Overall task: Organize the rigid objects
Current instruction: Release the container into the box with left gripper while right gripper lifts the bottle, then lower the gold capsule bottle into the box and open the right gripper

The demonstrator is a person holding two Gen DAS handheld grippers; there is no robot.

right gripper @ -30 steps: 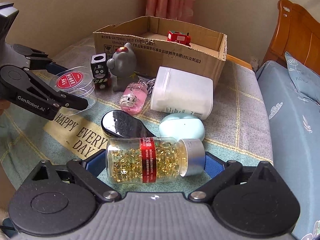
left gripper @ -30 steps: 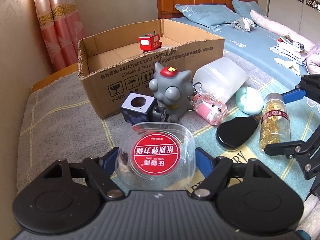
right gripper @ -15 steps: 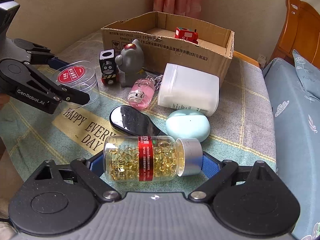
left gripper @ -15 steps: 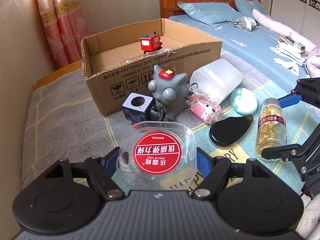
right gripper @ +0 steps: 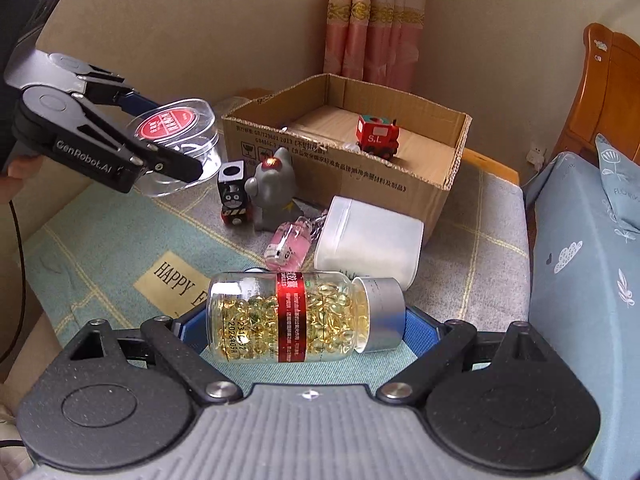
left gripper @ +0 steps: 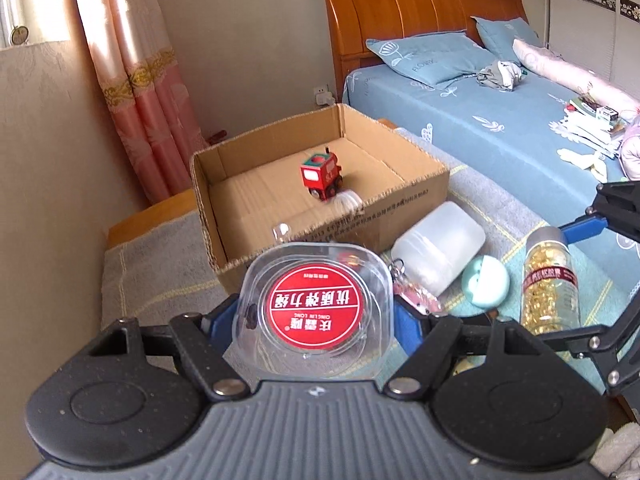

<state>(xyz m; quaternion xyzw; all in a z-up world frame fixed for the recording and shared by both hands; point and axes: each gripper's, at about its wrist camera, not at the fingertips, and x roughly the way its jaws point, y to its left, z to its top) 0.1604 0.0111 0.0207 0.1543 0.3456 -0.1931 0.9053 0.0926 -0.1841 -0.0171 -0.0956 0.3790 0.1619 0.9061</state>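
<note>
My left gripper (left gripper: 316, 316) is shut on a clear plastic tub with a red round label (left gripper: 314, 312) and holds it in the air, just short of the open cardboard box (left gripper: 404, 204). The tub also shows in the right wrist view (right gripper: 176, 136). My right gripper (right gripper: 296, 320) is shut on a bottle of yellow capsules with a silver cap (right gripper: 300, 316), lifted above the cloth. A red toy train (left gripper: 322, 176) stands inside the box.
On the cloth in front of the box lie a white jar (right gripper: 370, 244), a pink keychain (right gripper: 288, 242), a grey figurine (right gripper: 272, 188), a black toy train (right gripper: 232, 192) and a mint case (left gripper: 484, 284). A bed (left gripper: 500, 120) lies to the right.
Both grippers have risen with their loads. The left one has carried the tub up and toward the box; the right one has lifted the capsule bottle off the cloth.
</note>
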